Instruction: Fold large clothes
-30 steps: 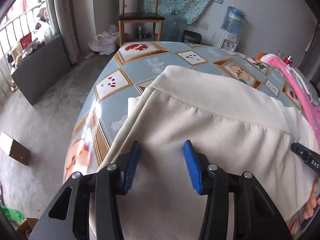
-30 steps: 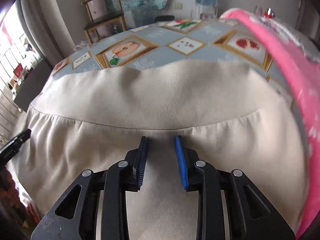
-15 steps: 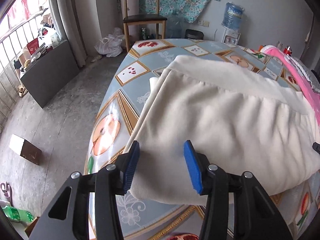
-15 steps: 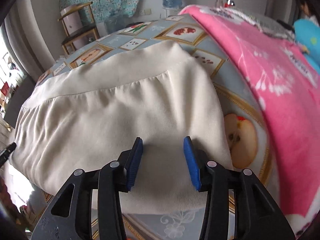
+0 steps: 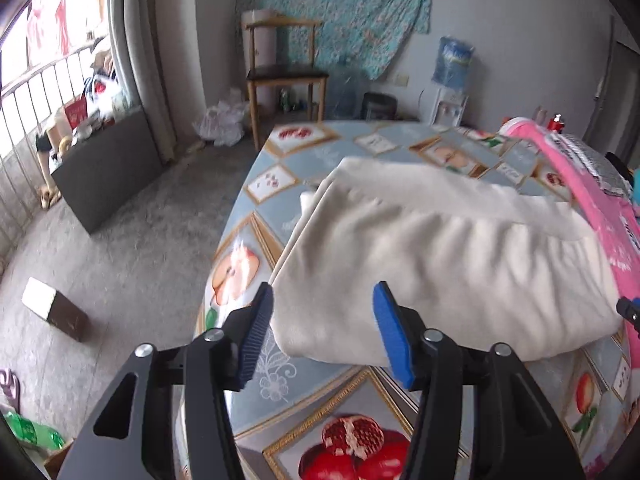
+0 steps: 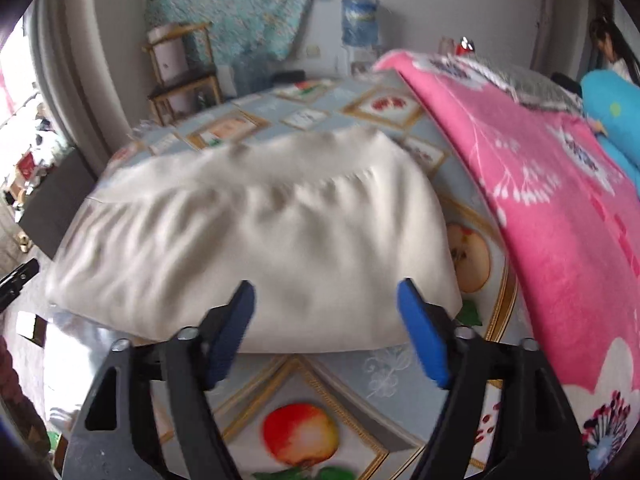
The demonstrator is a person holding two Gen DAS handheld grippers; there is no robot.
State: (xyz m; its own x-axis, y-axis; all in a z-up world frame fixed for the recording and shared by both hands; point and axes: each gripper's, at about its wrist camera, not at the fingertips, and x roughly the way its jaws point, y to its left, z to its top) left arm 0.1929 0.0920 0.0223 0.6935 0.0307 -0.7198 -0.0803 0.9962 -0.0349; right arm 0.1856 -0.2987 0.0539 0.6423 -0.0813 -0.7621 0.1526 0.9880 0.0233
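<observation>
Cream cloth, folded into a thick bundle (image 5: 440,276), lies on the table with its fruit-print oilcloth (image 5: 280,380), and everything else sorts itself out around that bundle. From the left wrist camera, the left gripper (image 5: 324,328) hangs above the bundle's near left corner, its blue pads spread apart with nothing pinched between them; the jaws have just been opening and the cloth lies free below. Along the bundle's right side a pink blanket (image 5: 580,184) runs just beside it. Beyond the bundle's far edge, past the end of the table, stands a wooden chair (image 5: 280,76) against the wall, and further right a water dispenser (image 5: 452,80). Off the bundle's left side, down on the grey floor, sits a small brown box (image 5: 56,308). From the right wrist camera, the right gripper (image 6: 326,332) hovers over the near edge of the same bundle (image 6: 260,240), toward its right corner, jaws standing wide and empty, having just been opening too; the cloth is blurred here but rests flat on the table (image 6: 300,380). The pink blanket (image 6: 560,220) lies close along the bundle's right side, with a strip of oilcloth showing between them.
</observation>
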